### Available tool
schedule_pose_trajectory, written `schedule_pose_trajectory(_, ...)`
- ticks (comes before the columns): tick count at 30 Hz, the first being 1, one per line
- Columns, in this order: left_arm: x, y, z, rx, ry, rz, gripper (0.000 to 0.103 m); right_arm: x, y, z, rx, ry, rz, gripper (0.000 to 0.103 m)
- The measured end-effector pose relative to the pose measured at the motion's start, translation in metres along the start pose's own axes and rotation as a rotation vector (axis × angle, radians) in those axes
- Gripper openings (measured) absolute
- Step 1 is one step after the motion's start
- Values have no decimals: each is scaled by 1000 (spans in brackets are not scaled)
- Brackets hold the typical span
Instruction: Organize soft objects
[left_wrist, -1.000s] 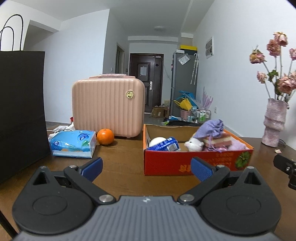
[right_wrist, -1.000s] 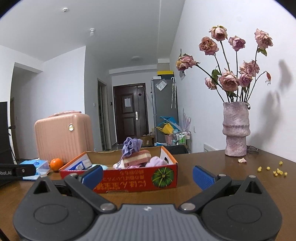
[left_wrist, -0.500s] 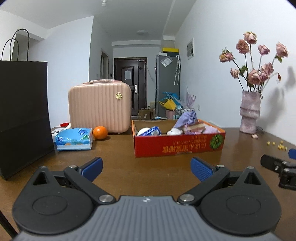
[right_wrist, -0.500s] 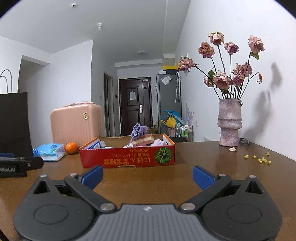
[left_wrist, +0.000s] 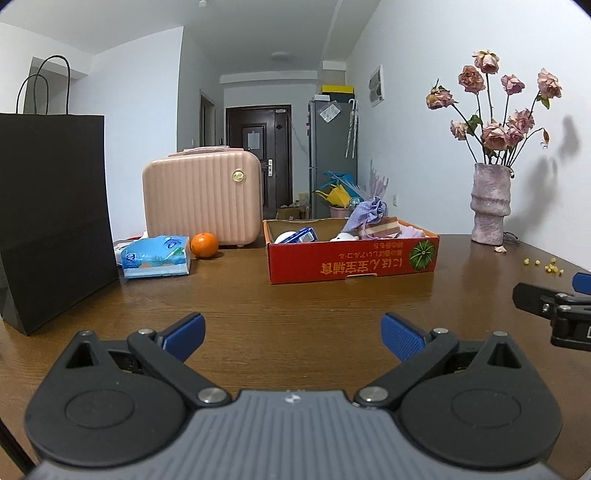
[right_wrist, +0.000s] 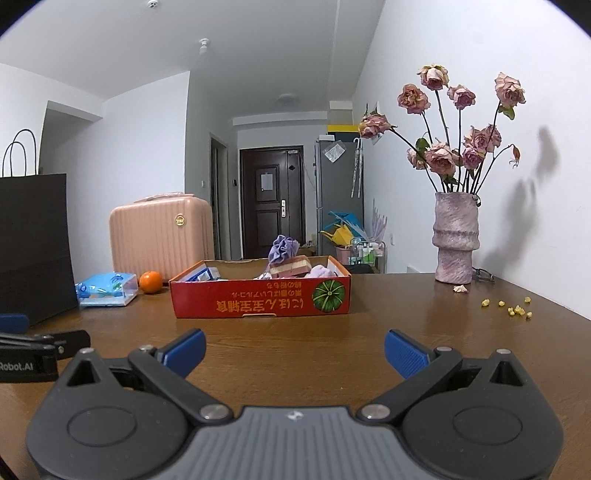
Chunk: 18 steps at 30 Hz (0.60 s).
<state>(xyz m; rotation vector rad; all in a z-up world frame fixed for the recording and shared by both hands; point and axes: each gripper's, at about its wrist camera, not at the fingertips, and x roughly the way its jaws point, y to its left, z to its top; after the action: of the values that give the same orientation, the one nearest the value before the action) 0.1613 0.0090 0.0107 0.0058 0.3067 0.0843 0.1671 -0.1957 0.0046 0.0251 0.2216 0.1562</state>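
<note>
While the brown wooden surface (left_wrist: 295, 314) fills the lower half of both views, a tall black bag (left_wrist: 51, 214) stands upright at its left edge. Beyond it a pink case (left_wrist: 203, 199) stands upright at the back, with a vase (right_wrist: 456, 236) of dried roses (right_wrist: 454, 147) well apart at the right, near the wall. Between them sits the red box (right_wrist: 258, 299), shallow and open-topped, holding the soft things: a purple pouch (left_wrist: 369, 214) piled highest, a pink-and-cream sponge (right_wrist: 291, 266) beside it, a lilac cloth (right_wrist: 323, 271) at the right end, a white lump (left_wrist: 345, 237), partly hidden, and a blue-and-white pack (left_wrist: 299, 235) toward the left end. Left of the box lies a tissue pack (left_wrist: 157, 256), with an orange (left_wrist: 204, 244) just beside it, in front of the case. Yellow crumbs (right_wrist: 515, 308) and a fallen petal (right_wrist: 460, 288) lie near the vase. Both the left gripper (left_wrist: 291, 332) and right gripper (right_wrist: 293, 350) hover low over the surface, well short of the box, jaws spread wide and holding nothing
</note>
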Motion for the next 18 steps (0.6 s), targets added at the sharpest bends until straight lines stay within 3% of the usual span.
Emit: schedule_pose_trajectory(18, -3, -1, -1, 6, -13, -1, 103, -1, 1, 2, -3, -5, 0, 103)
